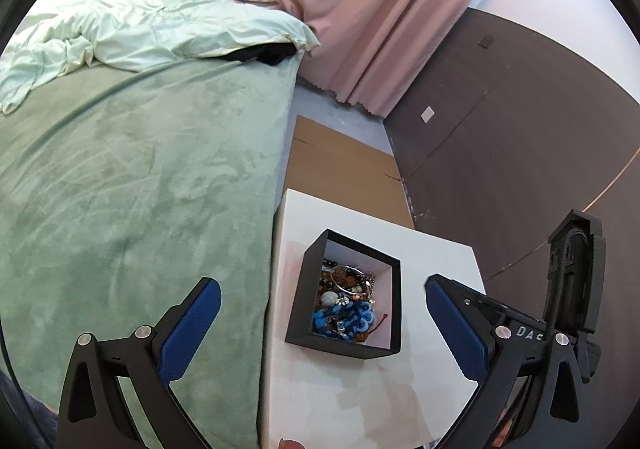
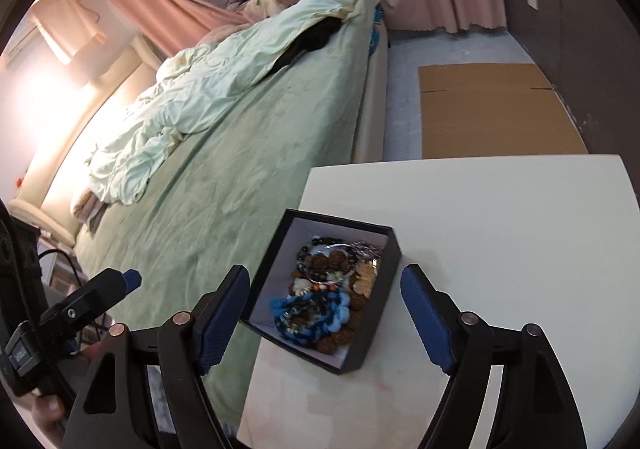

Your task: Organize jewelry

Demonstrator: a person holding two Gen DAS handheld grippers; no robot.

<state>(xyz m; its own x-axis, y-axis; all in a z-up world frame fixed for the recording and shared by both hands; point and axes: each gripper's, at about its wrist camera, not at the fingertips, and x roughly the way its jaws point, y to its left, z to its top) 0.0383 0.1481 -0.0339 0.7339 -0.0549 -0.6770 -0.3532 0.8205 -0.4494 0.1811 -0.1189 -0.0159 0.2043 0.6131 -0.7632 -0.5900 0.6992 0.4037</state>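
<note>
A black box (image 1: 344, 345) (image 2: 384, 301) with a white lining stands on a white table (image 1: 420, 249) (image 2: 500, 217), near the table's bed-side edge. It holds a heap of jewelry (image 1: 346, 299) (image 2: 326, 289): dark and brown beads, a silver bangle, gold pieces and a blue braided cord. My left gripper (image 1: 322, 301) hangs open above the box, its blue pads (image 1: 192, 325) wide apart with nothing between them. Over the same box my right gripper (image 2: 324, 289) is open and holds nothing. Each gripper shows at the edge of the other's view.
A bed with a green cover (image 1: 132, 185) (image 2: 224, 177) and a pale crumpled duvet (image 1: 140, 25) adjoins the table. Flat cardboard (image 1: 340, 165) (image 2: 492, 113) lies on the floor beyond the table. Pink curtains (image 1: 360, 9) and a dark wall (image 1: 520, 121) stand behind.
</note>
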